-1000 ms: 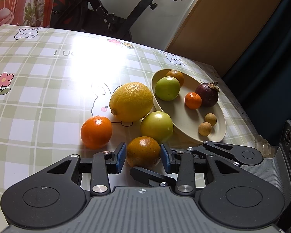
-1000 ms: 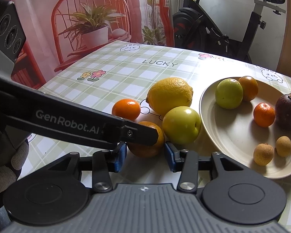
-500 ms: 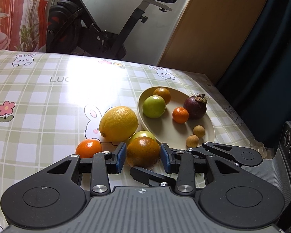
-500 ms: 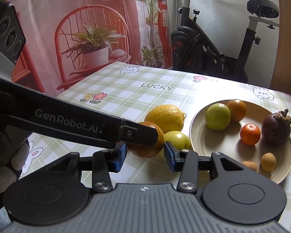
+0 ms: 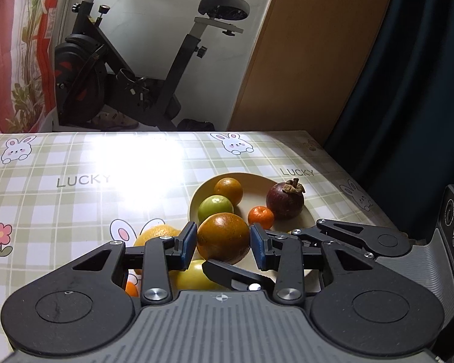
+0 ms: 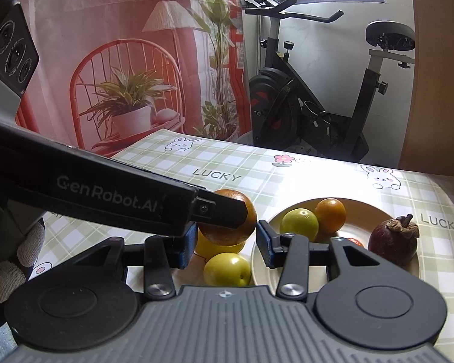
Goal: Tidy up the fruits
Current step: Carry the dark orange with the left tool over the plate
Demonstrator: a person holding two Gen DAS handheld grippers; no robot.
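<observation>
We read "LUCKY" printed on the checked tablecloth (image 5: 75,163): in the left wrist view once at the left, near the glare, and once at the far right beyond the plate (image 5: 196,199). In the right wrist view the tablecloth (image 6: 317,181) shows "LUCKY" mid-table and again at the right edge by the plate (image 6: 363,208). "GenRobot.AI" stands in pale letters on the black arm of the left gripper (image 6: 224,227) crossing that view. No other text legible.
</observation>
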